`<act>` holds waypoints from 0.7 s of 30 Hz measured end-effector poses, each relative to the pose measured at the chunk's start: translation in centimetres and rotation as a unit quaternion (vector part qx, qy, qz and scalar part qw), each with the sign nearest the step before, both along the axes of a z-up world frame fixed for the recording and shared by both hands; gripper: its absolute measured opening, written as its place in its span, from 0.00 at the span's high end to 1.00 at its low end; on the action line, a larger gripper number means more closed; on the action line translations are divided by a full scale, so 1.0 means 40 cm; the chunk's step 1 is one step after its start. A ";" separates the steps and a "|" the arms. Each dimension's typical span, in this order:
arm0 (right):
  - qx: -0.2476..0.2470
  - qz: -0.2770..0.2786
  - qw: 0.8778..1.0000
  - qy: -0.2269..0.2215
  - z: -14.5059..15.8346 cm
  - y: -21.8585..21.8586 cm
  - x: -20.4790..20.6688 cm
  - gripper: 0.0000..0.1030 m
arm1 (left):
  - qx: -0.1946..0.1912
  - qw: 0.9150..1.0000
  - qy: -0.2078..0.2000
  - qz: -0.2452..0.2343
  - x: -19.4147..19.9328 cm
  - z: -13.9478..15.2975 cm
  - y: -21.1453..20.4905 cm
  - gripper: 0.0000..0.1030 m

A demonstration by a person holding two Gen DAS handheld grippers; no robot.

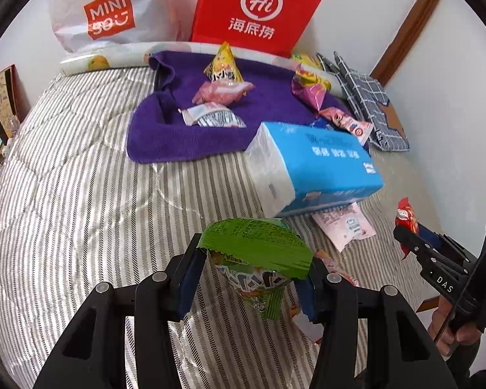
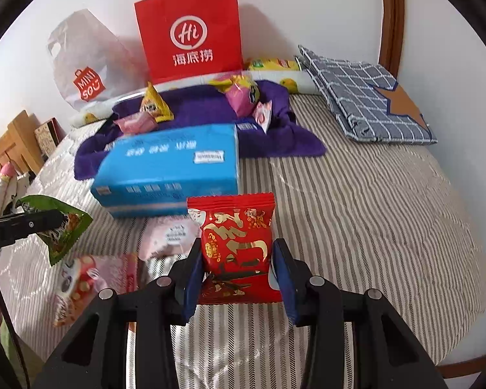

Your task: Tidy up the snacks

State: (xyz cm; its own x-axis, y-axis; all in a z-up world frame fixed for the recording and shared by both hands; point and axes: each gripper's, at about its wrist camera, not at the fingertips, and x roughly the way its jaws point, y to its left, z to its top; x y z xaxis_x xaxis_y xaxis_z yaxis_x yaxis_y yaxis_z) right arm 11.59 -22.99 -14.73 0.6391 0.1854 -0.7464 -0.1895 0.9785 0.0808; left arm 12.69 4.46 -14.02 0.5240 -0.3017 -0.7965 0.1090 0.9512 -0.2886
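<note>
Right now you are working over a bed (image 2: 356, 194) covered in a grey-and-white striped quilt, the biggest thing in both views. Behind it, a red paper bag (image 2: 191, 32) and a white plastic shopping bag (image 2: 81, 61) are leaning against the wall. A purple towel (image 1: 184, 136) is lying spread toward the head of the bed, and a folded blue checked cloth (image 2: 359, 97) is sitting at the far corner, apart from the towel.

A blue tissue pack (image 1: 320, 165) is resting on the quilt with its far end overlapping the towel's near edge. Several small snack packets are lying on the towel: a yellow triangular packet (image 1: 223, 63), a pink packet (image 1: 223, 92) just in front of it, and a pink-and-yellow packet (image 2: 239, 92) further to the right. A pale pink packet (image 1: 343, 227) is lying flat on the quilt, partly tucked under the tissue pack's near end.

You are holding a green snack packet (image 1: 259, 259) in the left claw (image 1: 254, 278), which is clenching it from both sides, lifted above the quilt near the front of the bed. You are gripping a red snack packet (image 2: 236, 246) in the right claw (image 2: 238, 275), pinched upright between its blue pads (image 2: 191, 278), also raised off the quilt, just in front of the tissue pack. Beside it, to the left, a red-and-white snack bag (image 2: 81, 285) is lying on the quilt.
</note>
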 end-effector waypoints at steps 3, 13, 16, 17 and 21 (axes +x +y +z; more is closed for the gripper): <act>0.003 0.002 1.000 -0.010 0.023 0.008 0.005 0.62 | -0.001 1.000 -0.005 0.002 0.005 0.015 -0.001 0.50; 0.013 0.004 0.999 -0.030 0.075 0.018 0.015 0.62 | -0.002 1.000 -0.021 -0.001 0.015 0.061 -0.016 0.50; 0.014 0.004 0.999 -0.034 0.090 0.023 0.016 0.62 | -0.003 1.000 -0.027 -0.004 0.018 0.076 -0.021 0.50; 0.015 0.004 0.999 -0.035 0.094 0.023 0.017 0.62 | -0.003 1.000 -0.028 -0.004 0.019 0.080 -0.023 0.50; 0.018 0.004 0.999 -0.040 0.115 0.026 0.025 0.62 | -0.005 0.999 -0.034 -0.007 0.027 0.101 -0.030 0.50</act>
